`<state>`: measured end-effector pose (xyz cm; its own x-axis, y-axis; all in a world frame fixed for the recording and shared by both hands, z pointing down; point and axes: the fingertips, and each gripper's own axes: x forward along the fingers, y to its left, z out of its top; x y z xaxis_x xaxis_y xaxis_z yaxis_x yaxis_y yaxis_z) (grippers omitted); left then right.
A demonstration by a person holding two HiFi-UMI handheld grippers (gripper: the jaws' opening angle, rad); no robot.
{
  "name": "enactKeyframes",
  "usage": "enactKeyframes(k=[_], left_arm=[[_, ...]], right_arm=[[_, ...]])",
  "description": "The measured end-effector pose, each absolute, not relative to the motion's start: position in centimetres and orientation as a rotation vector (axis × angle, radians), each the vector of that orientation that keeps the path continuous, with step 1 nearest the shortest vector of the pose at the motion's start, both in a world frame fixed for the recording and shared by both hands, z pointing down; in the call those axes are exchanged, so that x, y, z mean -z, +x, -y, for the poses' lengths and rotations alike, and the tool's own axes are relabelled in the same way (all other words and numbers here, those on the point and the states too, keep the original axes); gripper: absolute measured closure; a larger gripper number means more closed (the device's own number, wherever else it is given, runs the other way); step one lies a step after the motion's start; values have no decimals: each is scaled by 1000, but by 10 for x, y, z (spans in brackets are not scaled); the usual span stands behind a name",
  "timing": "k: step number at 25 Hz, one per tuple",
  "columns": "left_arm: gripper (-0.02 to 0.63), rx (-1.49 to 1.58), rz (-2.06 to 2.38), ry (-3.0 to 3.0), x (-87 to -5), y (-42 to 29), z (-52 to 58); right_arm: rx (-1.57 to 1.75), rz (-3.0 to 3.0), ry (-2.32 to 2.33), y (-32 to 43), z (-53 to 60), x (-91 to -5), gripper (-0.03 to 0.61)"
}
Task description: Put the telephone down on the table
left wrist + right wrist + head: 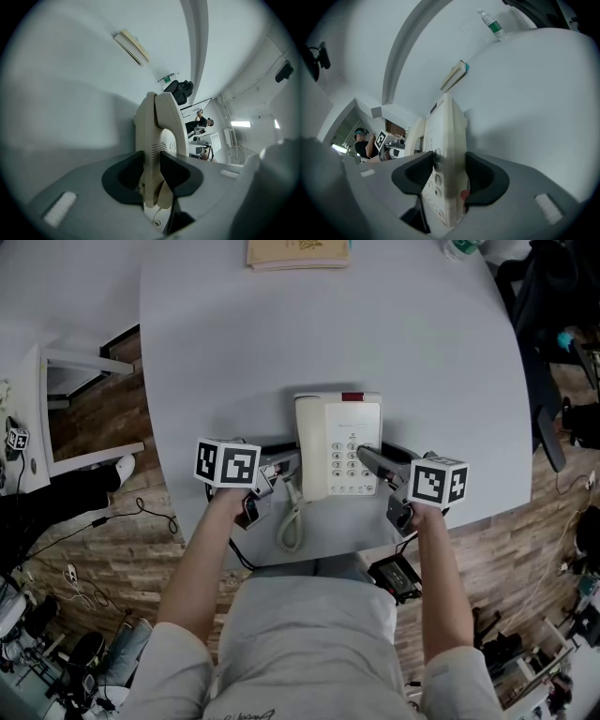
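Near the front edge of the table [234,352], the telephone [337,446] is held from both sides, its buttons facing up and its long side running away from the person. Whether its base is already resting on the tabletop or hangs just above it cannot be told; a soft shadow is seen beside it in both gripper views.

On the handset [157,140] side, the left gripper [152,173] is closed across the phone's edge, both dark pads pressed against the cream plastic with no gap seen. On the opposite side, the right gripper [447,176] is clamped over the edge that carries the keypad [436,180], one pad lying against the buttons and the other against the underside. Neither pair of jaws is spread beyond the thickness of what is gripped.

The coiled cord [291,521] is seen hanging from the near end of the phone, looping at the table's rim. Farther off, a book [298,253] lies at the far edge and a bottle [493,26] stands well apart.

The likely trouble lies in the release. If one side is let go before the other, the phone could be tipped or dragged by the remaining grip. The handset could be knocked off its cradle, since the left pads sit on it. Being so near the rim, the phone could also be pulled toward the floor by the dangling cord.
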<state>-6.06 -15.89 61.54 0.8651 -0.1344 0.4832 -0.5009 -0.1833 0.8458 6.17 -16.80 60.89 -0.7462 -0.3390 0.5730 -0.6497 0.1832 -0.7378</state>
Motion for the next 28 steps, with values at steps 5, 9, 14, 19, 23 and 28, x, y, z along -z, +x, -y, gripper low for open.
enactKeyframes(k=[5, 9, 14, 19, 23, 28], left_arm=[[485, -343, 486, 1739, -617, -60, 160], [485, -343, 487, 1741, -617, -60, 159], [483, -353, 492, 1746, -616, -59, 160], [482, -365, 504, 1753, -616, -59, 160], [482, -374, 513, 1760, -617, -58, 160], [480, -379, 521, 1767, -617, -60, 161]], right_arm=[[-1590, 2180, 943, 63, 170, -610, 351], [-1595, 2187, 931, 63, 169, -613, 350], [-1598, 2198, 918, 63, 170, -613, 349], [-1597, 2201, 907, 64, 170, -615, 348], [-1601, 2195, 896, 65, 170, -617, 348], [-1606, 2189, 889, 63, 169, -618, 349]])
